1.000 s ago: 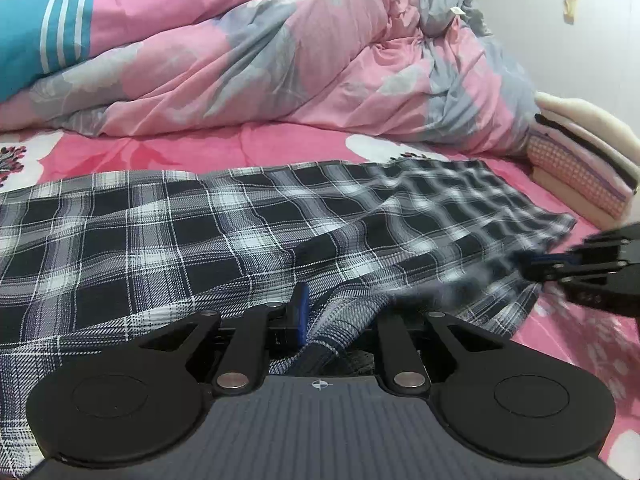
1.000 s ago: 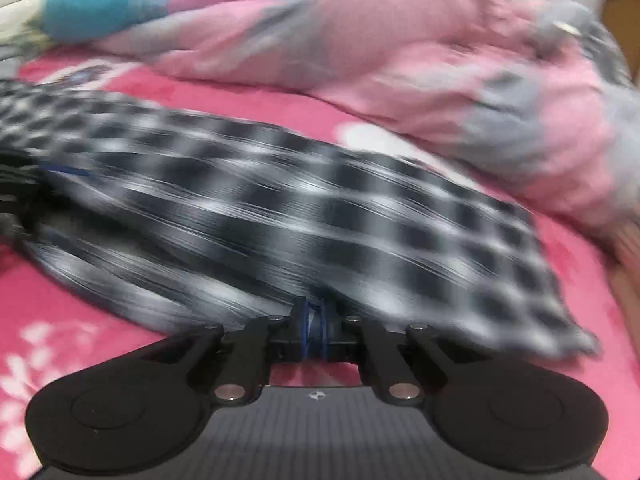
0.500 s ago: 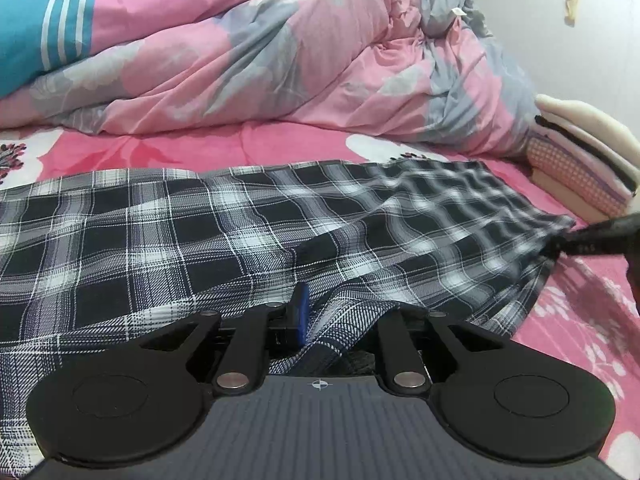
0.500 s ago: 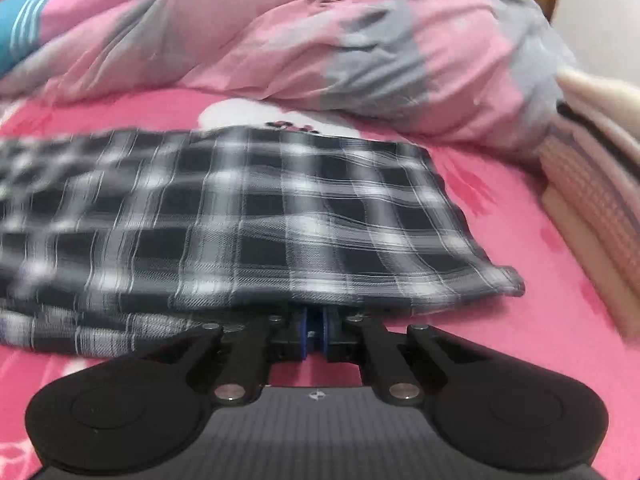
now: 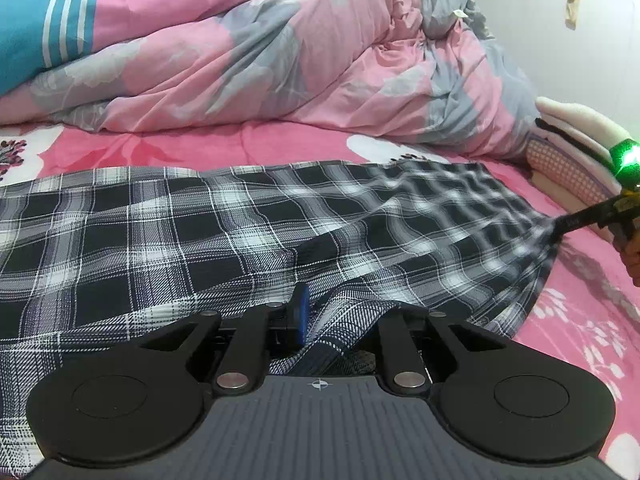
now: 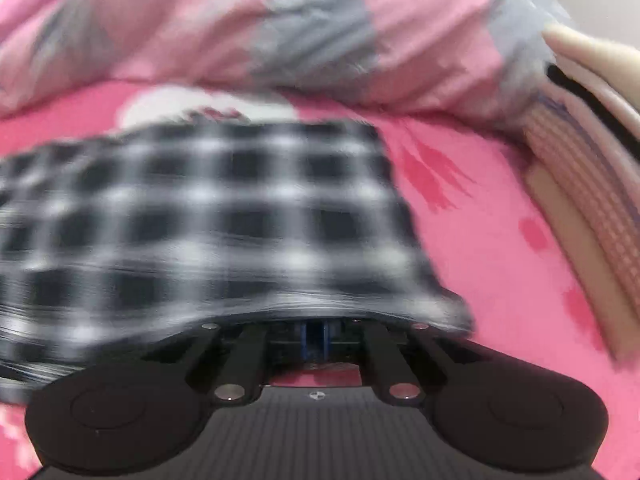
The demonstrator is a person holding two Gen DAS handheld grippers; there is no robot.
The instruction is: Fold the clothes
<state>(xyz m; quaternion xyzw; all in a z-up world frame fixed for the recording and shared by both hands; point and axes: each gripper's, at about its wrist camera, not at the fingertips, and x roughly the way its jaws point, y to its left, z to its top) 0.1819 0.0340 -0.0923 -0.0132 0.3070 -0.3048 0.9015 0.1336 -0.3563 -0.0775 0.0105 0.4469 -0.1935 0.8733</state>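
Observation:
A black-and-white plaid garment (image 5: 240, 232) lies spread across the pink bedsheet (image 5: 580, 320). At its near edge, my left gripper (image 5: 336, 320) is shut on a bunched fold of the cloth; one blue pad (image 5: 301, 312) shows and the other finger is under the fabric. My right gripper (image 5: 560, 226) pinches the garment's right-hand edge and holds it taut, low over the sheet. In the blurred right wrist view the plaid garment (image 6: 200, 220) drapes over the right gripper (image 6: 316, 336), whose blue pads stand together.
A crumpled pink-and-grey duvet (image 5: 320, 64) runs along the back of the bed. A stack of folded clothes (image 5: 572, 152) sits at the right, close to the right gripper. A blue striped pillow (image 5: 36, 36) lies at the far left. A white wall (image 5: 580, 40) rises behind.
The right gripper has travelled to the right with the garment's edge, drawing the cloth out flatter and wider. The left gripper has kept still on its fold.

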